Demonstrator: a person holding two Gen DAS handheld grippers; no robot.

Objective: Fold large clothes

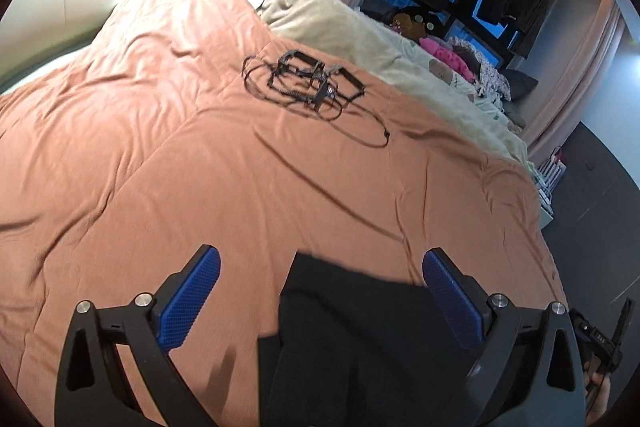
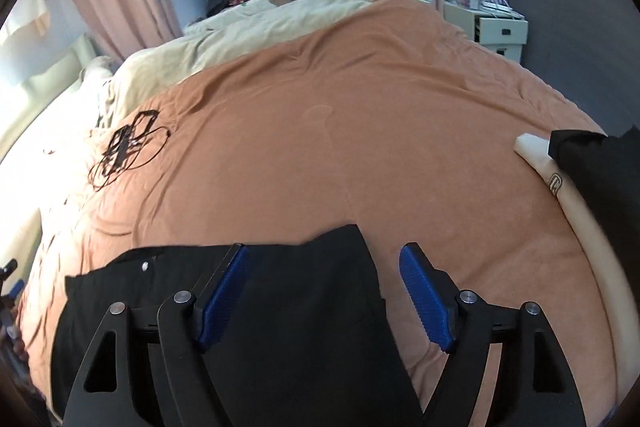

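Lying flat at the near edge of the orange bed cover (image 1: pixel 240 155): black garment (image 2: pixel 280 307). Left gripper (image 1: pixel 320 291) fingers spread wide, right gripper (image 2: pixel 324 287) fingers open, neither gripping. Best next: pinching matching corners evenly, lifting together, avoiding wrinkles.

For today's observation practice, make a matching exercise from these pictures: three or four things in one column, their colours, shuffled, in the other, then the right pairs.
Things:
1. bedspread
2. garment
3. pads
4. blanket

Colours:
A. black
B. cream
C. orange-brown
D. blue

Pairs: 1-C, 2-A, 3-D, 4-B
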